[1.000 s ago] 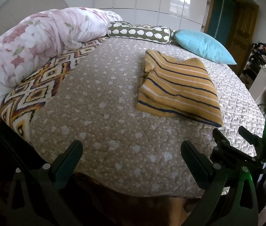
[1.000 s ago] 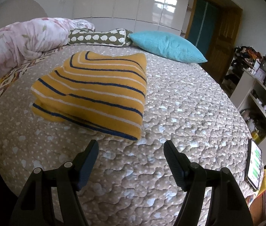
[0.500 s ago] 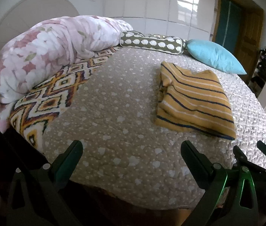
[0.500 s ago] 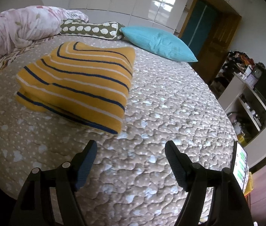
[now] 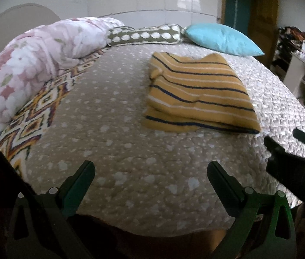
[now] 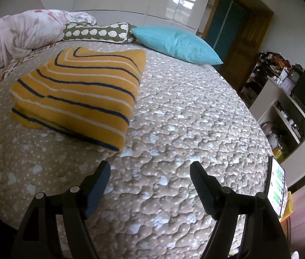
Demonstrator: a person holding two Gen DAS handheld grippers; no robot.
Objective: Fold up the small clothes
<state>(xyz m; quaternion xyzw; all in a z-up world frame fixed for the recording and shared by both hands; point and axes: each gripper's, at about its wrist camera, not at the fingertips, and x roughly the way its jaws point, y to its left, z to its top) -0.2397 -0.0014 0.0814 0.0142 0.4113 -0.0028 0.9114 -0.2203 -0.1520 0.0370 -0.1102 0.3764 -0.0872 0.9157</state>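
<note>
At the far left of the bed lies a bunched pink-and-white floral duvet [image 5: 29, 64], with a strip of orange, white and dark geometric-patterned blanket [image 5: 31, 120] just beside it along the bed's edge. The bed is covered by a beige quilted bedspread dotted with small white shapes [image 5: 109, 112]. At the head of the bed, an olive bolster pillow with white spots [image 5: 143, 35] rests next to the duvet, and a turquoise ribbed cushion [image 6: 174, 43] lies just to its right.

Near the middle of the bedspread sits the folded mustard-yellow knitted garment with navy and white stripes [image 5: 197, 95], lying flat in a neat stack, touched by neither gripper. The left gripper [image 5: 150, 172] hovers over the near edge of the bed, its dark green fingers [image 5: 81, 183] spread wide apart and empty. The right gripper [image 6: 150, 172] is held to the right of the garment, its black fingers [image 6: 202, 187] likewise wide apart with nothing between them.

At the far right, a smartphone with a lit green-and-white screen [image 6: 276, 185] stands at the bed's edge, and white shelves holding clutter [image 6: 290, 116] stand against the wall beyond a wooden door frame [image 6: 245, 49].
</note>
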